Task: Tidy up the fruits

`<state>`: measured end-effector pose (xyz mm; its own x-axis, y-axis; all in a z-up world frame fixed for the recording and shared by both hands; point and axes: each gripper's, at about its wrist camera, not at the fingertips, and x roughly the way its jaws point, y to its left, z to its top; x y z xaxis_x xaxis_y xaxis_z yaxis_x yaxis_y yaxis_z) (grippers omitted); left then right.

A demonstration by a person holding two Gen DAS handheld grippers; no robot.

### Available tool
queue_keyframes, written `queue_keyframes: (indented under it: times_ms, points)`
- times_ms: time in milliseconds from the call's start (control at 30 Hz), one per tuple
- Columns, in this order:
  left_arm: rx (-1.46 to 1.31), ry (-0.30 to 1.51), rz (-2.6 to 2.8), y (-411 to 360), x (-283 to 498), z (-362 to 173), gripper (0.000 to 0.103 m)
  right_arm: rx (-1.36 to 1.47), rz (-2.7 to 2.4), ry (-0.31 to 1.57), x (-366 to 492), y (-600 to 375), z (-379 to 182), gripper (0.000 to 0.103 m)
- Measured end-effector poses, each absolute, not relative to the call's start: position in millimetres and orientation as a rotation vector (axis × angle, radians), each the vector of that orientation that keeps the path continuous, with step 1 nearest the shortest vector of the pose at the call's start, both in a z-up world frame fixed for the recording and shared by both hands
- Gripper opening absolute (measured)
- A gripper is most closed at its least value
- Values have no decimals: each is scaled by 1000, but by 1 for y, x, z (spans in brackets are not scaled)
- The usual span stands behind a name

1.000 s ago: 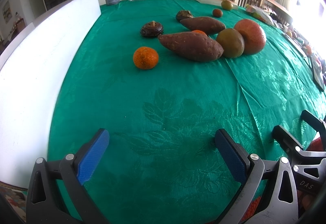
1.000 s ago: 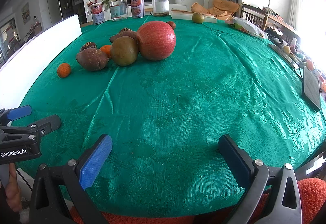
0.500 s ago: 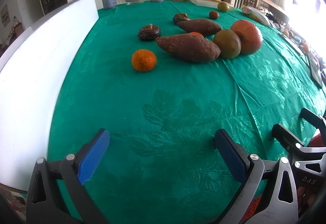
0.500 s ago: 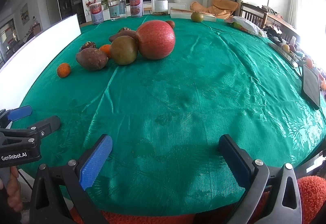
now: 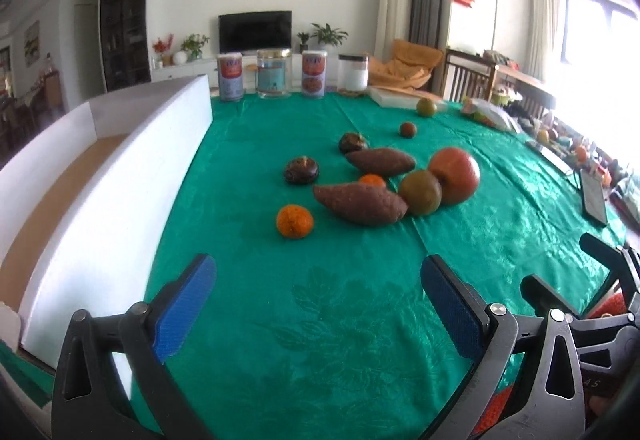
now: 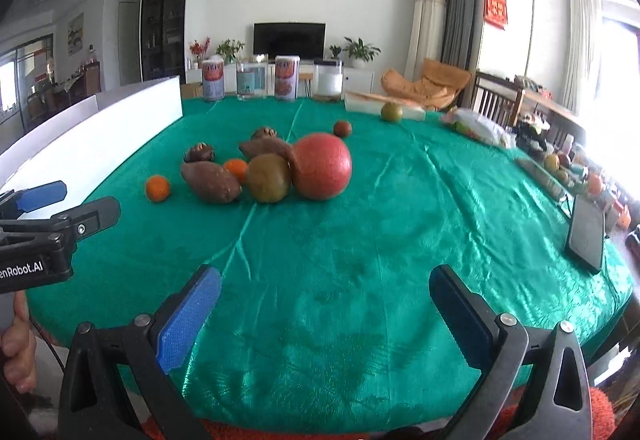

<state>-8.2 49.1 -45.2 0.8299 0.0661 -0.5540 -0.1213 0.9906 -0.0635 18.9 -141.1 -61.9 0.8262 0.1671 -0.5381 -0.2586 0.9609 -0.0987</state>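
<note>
Green tablecloth [image 5: 360,320], fruits not yet sorted.
Left gripper [image 5: 316,304] and right gripper [image 6: 324,316], jaws wide and empty; the fruits [image 5: 376,192] lie loose beside the white box [image 5: 120,192], all remaining.

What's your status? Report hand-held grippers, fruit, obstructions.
Left hand-held gripper open, empty. Right hand-held gripper open, empty. Fruit pile untouched on green cloth, small orange nearest. Nothing between grippers and fruit.
</note>
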Motion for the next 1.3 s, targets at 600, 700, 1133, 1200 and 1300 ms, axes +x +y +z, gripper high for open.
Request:
queue_keyframes:
  times_ms: [600,700,1133,1200,1300]
  points:
    - [-95,535,125,51,-14,-36,103,-135,203,502,14,-151,-52,103]
    - [-93,522,129,50,-16,-34,103,-139,204,503,13,-150,-52,103]
    - [-91,512,138,50,-18,-32,103,-133,200,486,13,-154,-51,103]
    - [-91,513,141,50,-18,-32,103,-134,203,482,13,-154,-51,103]
    - [-92,510,143,51,-19,-32,103,-139,207,477,11,-153,-51,103]
